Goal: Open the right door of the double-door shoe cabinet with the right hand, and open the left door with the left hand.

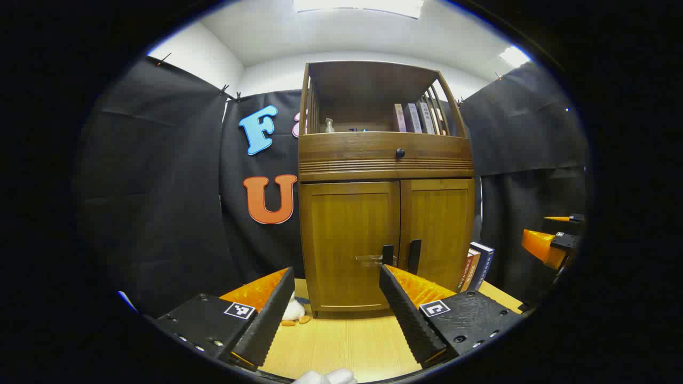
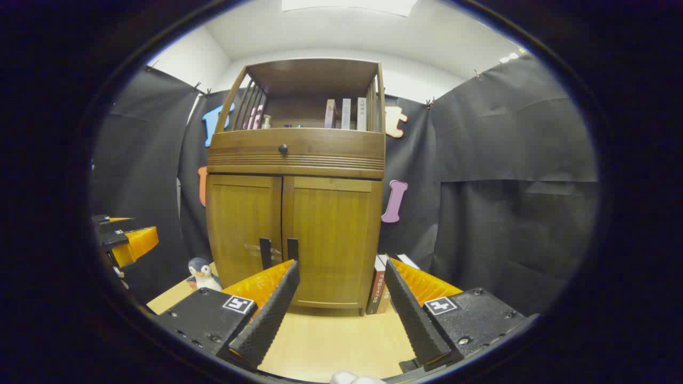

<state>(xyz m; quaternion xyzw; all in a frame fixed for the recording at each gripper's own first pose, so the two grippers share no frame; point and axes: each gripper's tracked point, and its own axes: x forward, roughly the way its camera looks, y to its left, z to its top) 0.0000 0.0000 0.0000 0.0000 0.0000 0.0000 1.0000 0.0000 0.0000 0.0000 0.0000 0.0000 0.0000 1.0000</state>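
A wooden shoe cabinet [image 1: 385, 160] [image 2: 296, 154] stands on a light table, both lower doors closed. Its left door [image 1: 349, 242] [image 2: 243, 229] and right door [image 1: 440, 232] [image 2: 333, 240] each carry a dark vertical handle by the centre seam: left handle [image 1: 387, 255] [image 2: 265, 253], right handle [image 1: 414, 256] [image 2: 292, 249]. My left gripper [image 1: 337, 277] is open, a short way in front of the left door. My right gripper [image 2: 341, 272] is open too, facing the right door's lower part. Each gripper also appears at the edge of the other's view: the right gripper [image 1: 552, 240], the left gripper [image 2: 125, 237].
Books [image 1: 477, 266] [image 2: 380, 285] lean against the cabinet's right side. A penguin toy [image 2: 201, 273] sits at its left foot, on the wooden table [image 1: 341, 346]. A drawer with a round knob [image 1: 399, 153] and a shelf with books top the cabinet. Black cloth walls surround it.
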